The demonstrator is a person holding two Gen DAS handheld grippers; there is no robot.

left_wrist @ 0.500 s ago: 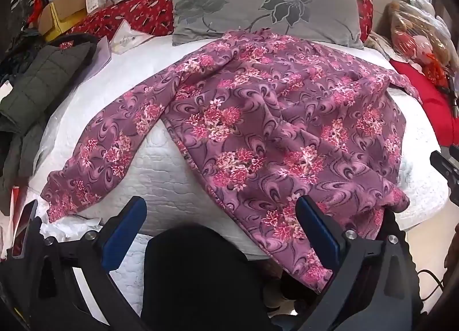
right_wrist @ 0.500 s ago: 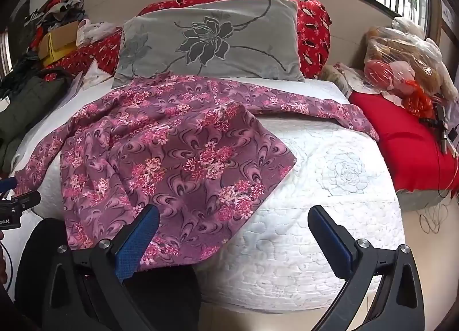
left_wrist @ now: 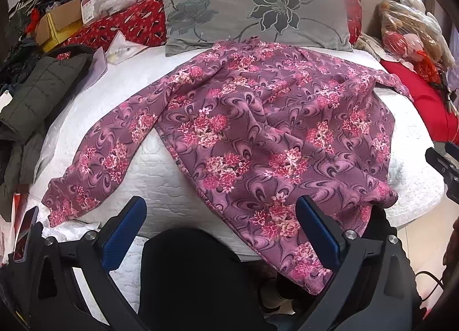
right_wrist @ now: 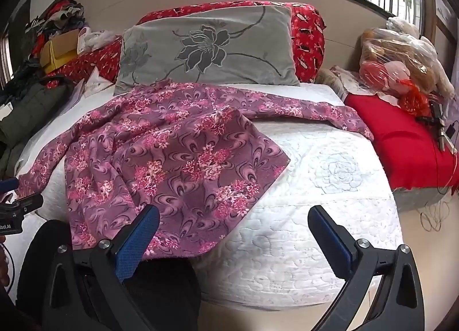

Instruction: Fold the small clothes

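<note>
Hovering low at the foot of the bed (right_wrist: 330, 233), both grippers point toward the grey pillow (right_wrist: 206, 49) with nothing in them. The left gripper (left_wrist: 221, 230) has its jaws spread wide, its right finger just over the hanging hem of the purple floral shirt (left_wrist: 258, 135). The right gripper (right_wrist: 233, 234) is just as wide open, over bare white quilt beside the shirt's lower corner. The shirt lies spread across the bed, sleeves out to both sides, hem draping off the near edge.

I note matt printed cloth on the floral garment (left_wrist: 258, 135); beneath it, quilted white mattress cover (right_wrist: 315, 216); dimpled blue finger pads (right_wrist: 134, 247).
</note>
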